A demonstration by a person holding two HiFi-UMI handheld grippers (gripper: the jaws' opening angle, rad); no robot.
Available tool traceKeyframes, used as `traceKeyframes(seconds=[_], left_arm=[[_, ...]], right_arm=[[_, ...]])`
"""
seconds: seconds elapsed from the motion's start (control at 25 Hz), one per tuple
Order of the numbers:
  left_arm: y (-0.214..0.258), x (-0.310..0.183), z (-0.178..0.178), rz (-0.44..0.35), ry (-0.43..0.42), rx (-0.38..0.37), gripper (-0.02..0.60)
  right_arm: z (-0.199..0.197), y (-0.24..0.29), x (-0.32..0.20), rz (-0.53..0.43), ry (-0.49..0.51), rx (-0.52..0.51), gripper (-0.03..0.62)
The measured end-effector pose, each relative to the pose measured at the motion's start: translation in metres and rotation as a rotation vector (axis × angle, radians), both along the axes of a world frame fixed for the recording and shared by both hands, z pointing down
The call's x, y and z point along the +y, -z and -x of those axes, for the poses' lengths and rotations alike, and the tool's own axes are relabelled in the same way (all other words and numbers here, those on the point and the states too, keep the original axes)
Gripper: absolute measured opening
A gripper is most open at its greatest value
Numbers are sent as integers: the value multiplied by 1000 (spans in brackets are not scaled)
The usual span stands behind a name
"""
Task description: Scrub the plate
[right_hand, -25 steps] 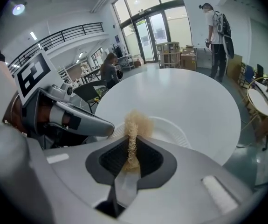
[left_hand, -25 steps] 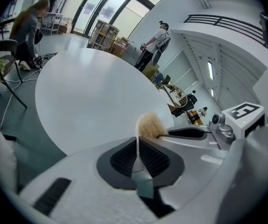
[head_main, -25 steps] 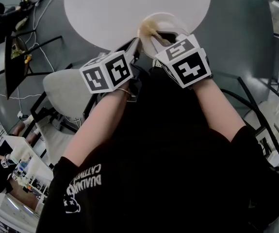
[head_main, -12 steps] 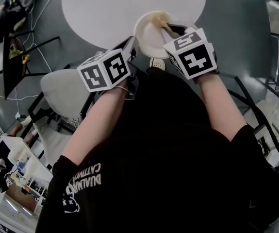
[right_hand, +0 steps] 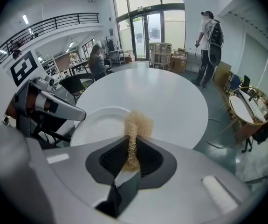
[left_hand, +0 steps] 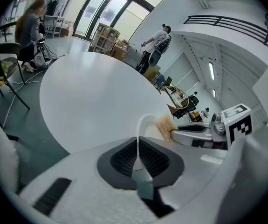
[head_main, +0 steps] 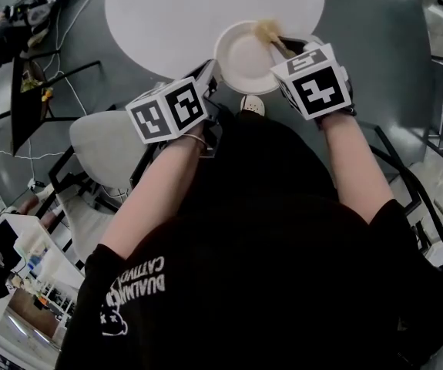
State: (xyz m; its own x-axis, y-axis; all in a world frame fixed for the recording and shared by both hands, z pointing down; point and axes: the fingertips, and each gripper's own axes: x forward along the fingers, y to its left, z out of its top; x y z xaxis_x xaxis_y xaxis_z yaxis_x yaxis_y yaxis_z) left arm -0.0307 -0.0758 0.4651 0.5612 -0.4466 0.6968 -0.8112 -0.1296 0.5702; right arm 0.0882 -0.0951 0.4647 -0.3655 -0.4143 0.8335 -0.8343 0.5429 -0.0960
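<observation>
**Spotter:** Where's the plate, and what has hold of it?

**Operator:** The white round disposable plate (head_main: pixel 243 58) sits at the near edge of the round white table (head_main: pixel 175 14) and hangs a little over it. My left gripper (left_hand: pixel 137 154) has its jaws pressed on the plate's near rim. In the left gripper view that rim shows as a thin white edge between the pads. I can't tell whether the plate's underside rests flat on the tabletop.

**Spotter:** And the right side?

**Operator:** My right gripper (right_hand: pixel 131 157) pinches a tan fibrous scrubbing tuft (right_hand: pixel 136 124), with the loose bushy end sticking out past the jaws. In the head view the tuft sits at the plate's far right rim, just beyond the gripper's marker cube.

**Spotter:** So how do you scrub it properly?

**Operator:** I'd say the rim grip is the weak point, because the plate is thin and looks likely to flex or pivot. So I'd press lightly and let only the fibres touch, never the jaw tips. I'd sweep in arcs from the rim across the centre towards the pinned side, so each stroke pushes into my left grip. The area next to the left jaws is the easiest to miss, so I'd work right up beside them.
</observation>
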Motion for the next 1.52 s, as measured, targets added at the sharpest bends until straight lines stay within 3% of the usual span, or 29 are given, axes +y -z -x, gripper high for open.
traceKeyframes(seconds=[0.88, 1.0, 1.16, 1.32, 1.52], left_arm=[[2, -4, 0, -2, 7, -15, 14], [1, -3, 1, -3, 15, -14, 14], [-1, -2, 4, 1, 42, -2, 14], [-2, 1, 3, -4, 53, -4, 15], [-5, 4, 3, -7, 46, -22, 15]], right_arm=[[-32, 4, -6, -6, -70, 48, 54], [-33, 14, -9, -56, -78, 43, 55], [-1, 36, -8, -130, -25, -66, 55], [51, 33, 19, -34, 72, -199, 55], [85, 21, 43, 35, 162, -217, 55]])
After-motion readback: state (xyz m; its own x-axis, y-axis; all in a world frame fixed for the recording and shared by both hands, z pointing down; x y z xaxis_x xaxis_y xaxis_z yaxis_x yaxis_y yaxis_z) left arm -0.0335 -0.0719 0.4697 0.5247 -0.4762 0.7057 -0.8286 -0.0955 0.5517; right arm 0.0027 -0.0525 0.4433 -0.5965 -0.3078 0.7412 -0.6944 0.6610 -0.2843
